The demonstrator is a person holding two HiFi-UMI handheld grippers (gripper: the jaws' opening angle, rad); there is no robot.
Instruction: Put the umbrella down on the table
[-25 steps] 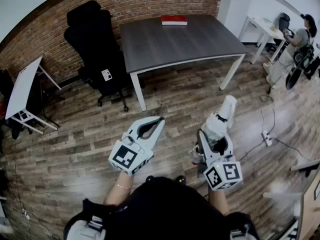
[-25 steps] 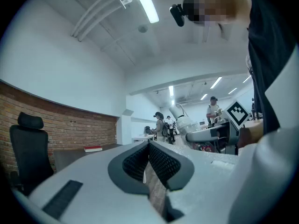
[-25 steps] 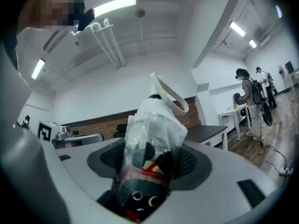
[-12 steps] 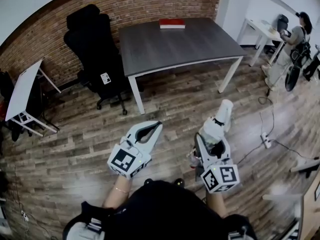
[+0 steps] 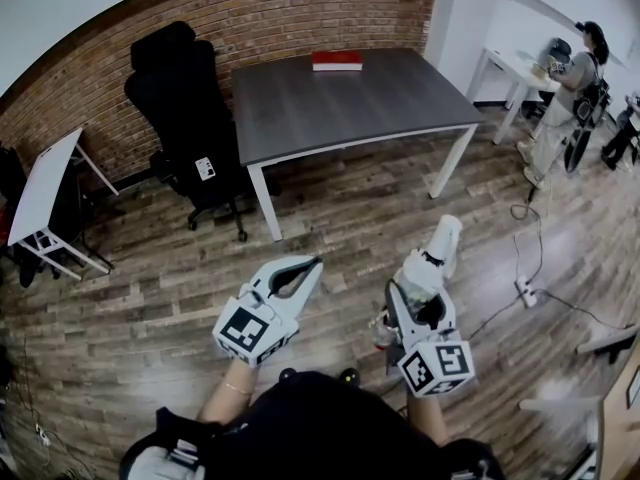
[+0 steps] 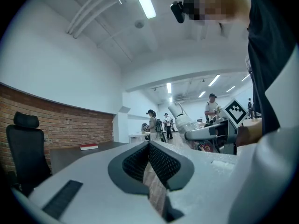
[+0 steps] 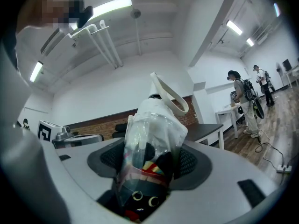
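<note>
Umbrella (image 5: 443, 238), folded inside a clear sleeve with its white handle pointing ahead, is clamped in my right tongs (image 5: 420, 283), whose jaws stand wide around it. My left tongs (image 5: 312, 264) are pressed together on nothing. Over the last second the grey table (image 5: 350, 98) has drawn slightly nearer as I walk. Its near edge is still well ahead across the wooden floor. I judge I am mid-carry, with the setting down yet to come.

A: Walls, floor?
B: A brick wall (image 5: 290, 8) is running along the back; a wood-plank floor (image 5: 130, 308) is lying underfoot.
A: Furniture, light?
B: A black chair (image 5: 185, 98) is standing beside the dark bench (image 5: 360, 103); a ceiling strip light (image 6: 144, 1) is glowing.
</note>
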